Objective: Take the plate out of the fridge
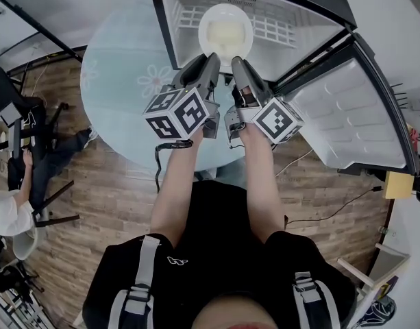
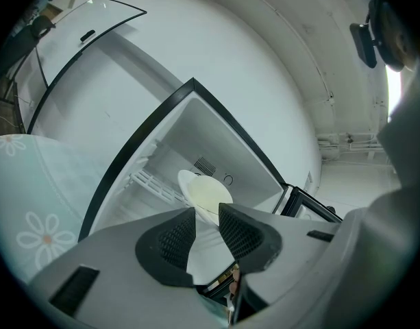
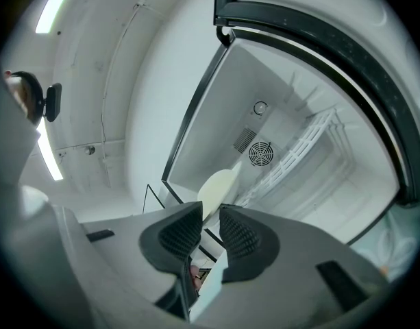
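Note:
A round cream plate (image 1: pixel 225 33) lies on the white wire shelf inside the open fridge (image 1: pixel 170 40). Both grippers point level into the fridge, side by side at the plate's near rim. The left gripper (image 1: pixel 208 64) is at the rim's left part and the right gripper (image 1: pixel 237 66) at its right part. In the left gripper view the plate (image 2: pixel 206 194) runs down into the narrow gap of the left gripper (image 2: pixel 207 212). In the right gripper view the plate (image 3: pixel 218 184) likewise runs between the dark pads of the right gripper (image 3: pixel 211 208). Each gripper looks shut on the rim.
The fridge door (image 1: pixel 353 115) stands swung open to the right. The fridge stands on a round pale-blue glass table (image 1: pixel 120 81) with flower prints. A seated person (image 1: pixel 7 211) and dark chairs are at the far left on the wooden floor. A cable (image 1: pixel 333 208) runs across the floor at right.

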`<action>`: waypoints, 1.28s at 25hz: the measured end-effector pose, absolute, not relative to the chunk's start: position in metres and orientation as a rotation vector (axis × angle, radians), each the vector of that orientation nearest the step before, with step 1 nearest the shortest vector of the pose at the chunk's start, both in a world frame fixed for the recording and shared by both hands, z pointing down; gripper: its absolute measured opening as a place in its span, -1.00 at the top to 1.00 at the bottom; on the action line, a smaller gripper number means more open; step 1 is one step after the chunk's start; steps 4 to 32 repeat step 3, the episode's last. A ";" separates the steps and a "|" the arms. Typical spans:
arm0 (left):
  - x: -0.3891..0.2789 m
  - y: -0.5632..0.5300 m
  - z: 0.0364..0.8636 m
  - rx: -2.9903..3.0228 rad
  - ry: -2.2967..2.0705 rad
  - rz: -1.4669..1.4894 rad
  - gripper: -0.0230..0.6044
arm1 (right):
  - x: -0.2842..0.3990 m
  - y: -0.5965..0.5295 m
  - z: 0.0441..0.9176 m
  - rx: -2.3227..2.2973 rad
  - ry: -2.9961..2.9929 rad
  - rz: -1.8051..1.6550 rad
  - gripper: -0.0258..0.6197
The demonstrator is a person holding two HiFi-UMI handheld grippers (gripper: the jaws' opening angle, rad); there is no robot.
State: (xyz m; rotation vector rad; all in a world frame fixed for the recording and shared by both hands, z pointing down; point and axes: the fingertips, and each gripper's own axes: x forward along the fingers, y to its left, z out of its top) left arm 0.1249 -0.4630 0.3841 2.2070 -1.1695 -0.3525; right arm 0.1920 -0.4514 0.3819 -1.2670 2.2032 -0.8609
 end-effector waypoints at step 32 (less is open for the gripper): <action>0.128 -0.465 0.386 2.210 -1.168 -0.346 0.59 | 0.196 -0.452 0.385 -1.264 2.209 -0.864 0.66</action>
